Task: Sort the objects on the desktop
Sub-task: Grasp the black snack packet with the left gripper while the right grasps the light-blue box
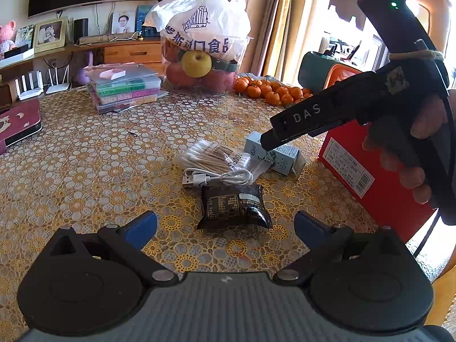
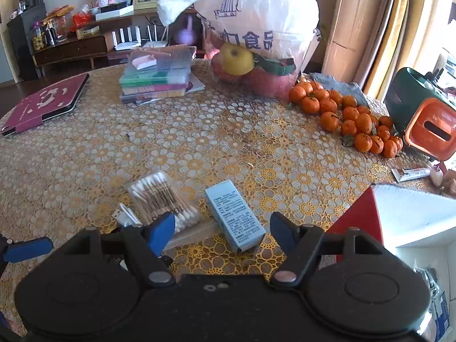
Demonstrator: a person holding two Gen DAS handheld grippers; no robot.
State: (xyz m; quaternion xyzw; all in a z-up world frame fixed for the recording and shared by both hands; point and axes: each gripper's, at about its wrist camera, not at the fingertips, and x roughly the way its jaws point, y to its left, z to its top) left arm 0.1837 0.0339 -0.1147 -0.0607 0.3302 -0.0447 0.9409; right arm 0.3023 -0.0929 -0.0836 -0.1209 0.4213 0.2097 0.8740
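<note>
Both tools spread: left tool, right tool; red box partly hidden.

Swab pack, cable, black packet, pale box lie clustered, perhaps touching.

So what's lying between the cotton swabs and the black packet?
A coiled white USB cable lies between the cotton swabs and the black packet, touching both. The left wrist view shows it.
</note>
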